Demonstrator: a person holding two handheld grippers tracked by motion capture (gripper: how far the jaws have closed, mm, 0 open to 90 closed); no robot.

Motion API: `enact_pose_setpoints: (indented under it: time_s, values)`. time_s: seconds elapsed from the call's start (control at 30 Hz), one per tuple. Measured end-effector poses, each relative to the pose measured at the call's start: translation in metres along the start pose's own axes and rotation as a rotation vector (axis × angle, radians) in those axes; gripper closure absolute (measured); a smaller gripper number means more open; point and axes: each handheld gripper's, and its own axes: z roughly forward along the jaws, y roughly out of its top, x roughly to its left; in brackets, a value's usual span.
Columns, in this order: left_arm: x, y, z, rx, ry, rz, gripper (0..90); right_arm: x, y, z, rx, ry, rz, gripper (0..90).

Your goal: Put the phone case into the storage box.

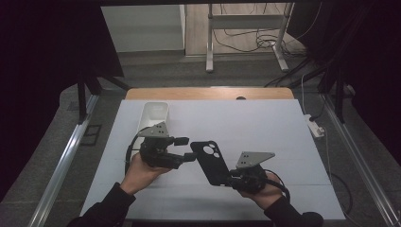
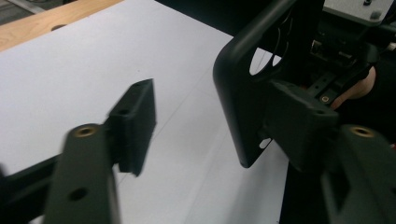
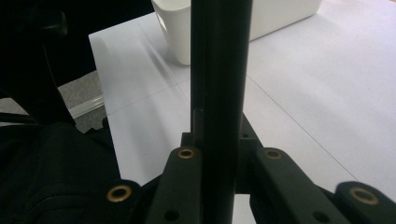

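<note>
A black phone case point(image 1: 210, 158) with a camera cutout is held above the white table cover point(image 1: 265, 127). My right gripper point(image 1: 231, 178) is shut on its lower end; in the right gripper view the case point(image 3: 219, 70) stands edge-on between the two closed jaws point(image 3: 218, 140). My left gripper point(image 1: 187, 149) reaches in from the left toward the case's upper corner. In the left gripper view that gripper point(image 2: 217, 123) is open: one pad point(image 2: 299, 121) lies against the case point(image 2: 238, 93), and the other pad point(image 2: 135, 126) stands well clear of it.
A white rectangular bin point(image 1: 153, 116) stands at the far left of the cover, just behind the left hand, and is seen again point(image 3: 187, 28) in the right gripper view. The wooden table edge point(image 1: 208, 93) runs along the back. A power strip point(image 1: 316, 126) lies on the floor at right.
</note>
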Motion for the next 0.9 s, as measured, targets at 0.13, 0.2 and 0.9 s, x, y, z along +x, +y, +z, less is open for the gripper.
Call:
enact_pose_setpoints:
  time_s: [0.13, 0.2, 0.9]
  values:
    - [-0.0003, 0.0003, -0.0011, -0.016, -0.001, -0.021, 46.3, 0.0021, 0.0003, 0.0028, 0.008, -0.016, -0.002, 84.1]
    - [-0.0005, 0.0003, -0.0016, -0.021, -0.004, -0.022, 51.9, 0.0027, 0.0003, 0.0037, 0.008, -0.018, 0.004, 84.1]
    - [0.001, -0.0004, -0.0019, -0.031, -0.002, -0.081, 79.1, 0.0069, 0.0016, 0.0068, -0.004, -0.056, 0.005, 84.1]
